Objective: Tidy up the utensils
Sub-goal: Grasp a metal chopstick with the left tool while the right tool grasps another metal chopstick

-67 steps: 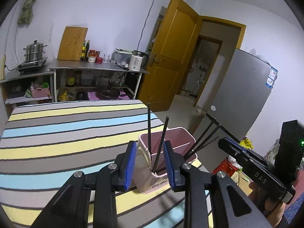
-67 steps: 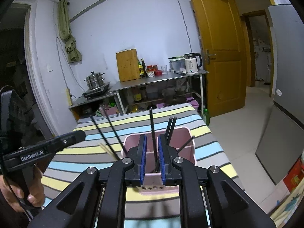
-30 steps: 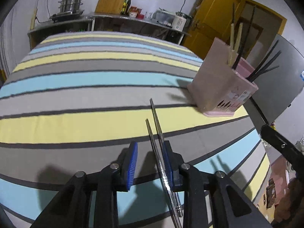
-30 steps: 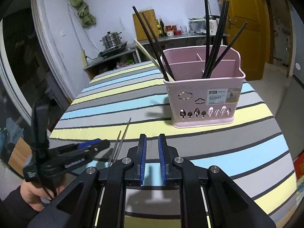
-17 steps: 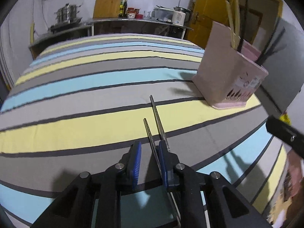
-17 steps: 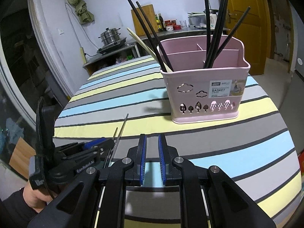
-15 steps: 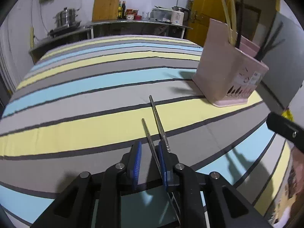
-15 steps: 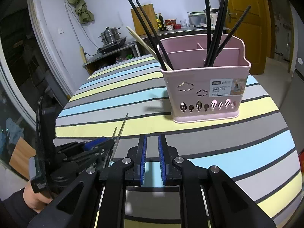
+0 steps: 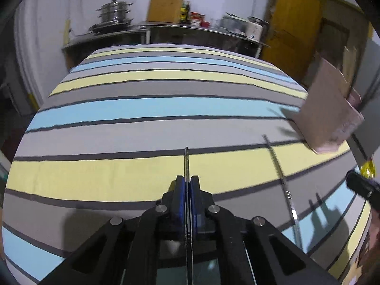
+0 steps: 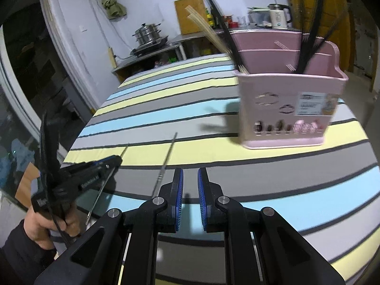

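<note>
My left gripper (image 9: 187, 180) has its jaws closing the last bit onto a thin metal chopstick (image 9: 186, 161), whose tip points away over the striped cloth; the pads press on it. The right wrist view shows that left gripper (image 10: 117, 160) low at the left with the chopstick (image 10: 102, 190) through it. A second metal chopstick (image 9: 279, 171) lies loose on the cloth, just left of my right gripper (image 10: 190, 178). That gripper's jaws stand a little apart with nothing between them. The pink basket (image 10: 285, 95) at the right holds black chopsticks (image 10: 308, 35) and wooden ones (image 10: 209, 30).
The table wears a striped cloth (image 10: 285, 190) of grey, yellow and blue. A person's hand (image 10: 47, 225) holds the left gripper off the table's left edge. Behind the table stands a metal counter (image 9: 166, 29) with a steamer pot (image 9: 115, 11), and a yellow door (image 9: 292, 23).
The left gripper shut on one of the two metal chopsticks and swung left with it, away from the other. The right gripper came lower and closer to the basket.
</note>
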Available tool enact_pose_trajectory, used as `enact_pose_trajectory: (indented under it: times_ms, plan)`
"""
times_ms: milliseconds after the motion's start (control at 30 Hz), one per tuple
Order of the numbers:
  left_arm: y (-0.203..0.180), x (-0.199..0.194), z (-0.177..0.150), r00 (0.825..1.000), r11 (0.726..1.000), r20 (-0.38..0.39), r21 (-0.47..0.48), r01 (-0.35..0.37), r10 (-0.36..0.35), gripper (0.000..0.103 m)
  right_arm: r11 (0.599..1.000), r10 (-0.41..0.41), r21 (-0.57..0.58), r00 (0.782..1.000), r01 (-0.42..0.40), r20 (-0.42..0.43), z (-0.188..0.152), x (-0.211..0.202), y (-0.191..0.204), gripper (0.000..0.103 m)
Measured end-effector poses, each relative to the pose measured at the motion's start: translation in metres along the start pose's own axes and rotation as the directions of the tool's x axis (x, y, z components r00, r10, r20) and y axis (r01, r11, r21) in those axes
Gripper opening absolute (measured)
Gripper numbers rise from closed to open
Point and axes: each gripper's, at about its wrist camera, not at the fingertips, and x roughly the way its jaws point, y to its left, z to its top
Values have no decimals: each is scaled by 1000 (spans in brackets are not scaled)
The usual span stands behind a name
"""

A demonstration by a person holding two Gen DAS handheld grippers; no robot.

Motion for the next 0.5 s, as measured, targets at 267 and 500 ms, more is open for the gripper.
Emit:
enact_pose_trajectory:
  times_ms: [267,500]
  plan:
    - [27,-1,1,999,997,3,-72,39,-39,5,998,22,-53,997,-27,-79,13,56,26,13]
    - [18,0,1,1000,1000,-12,-11,13,-13,5,998,-6,-68,991,-4,-134,19,92,29,13]
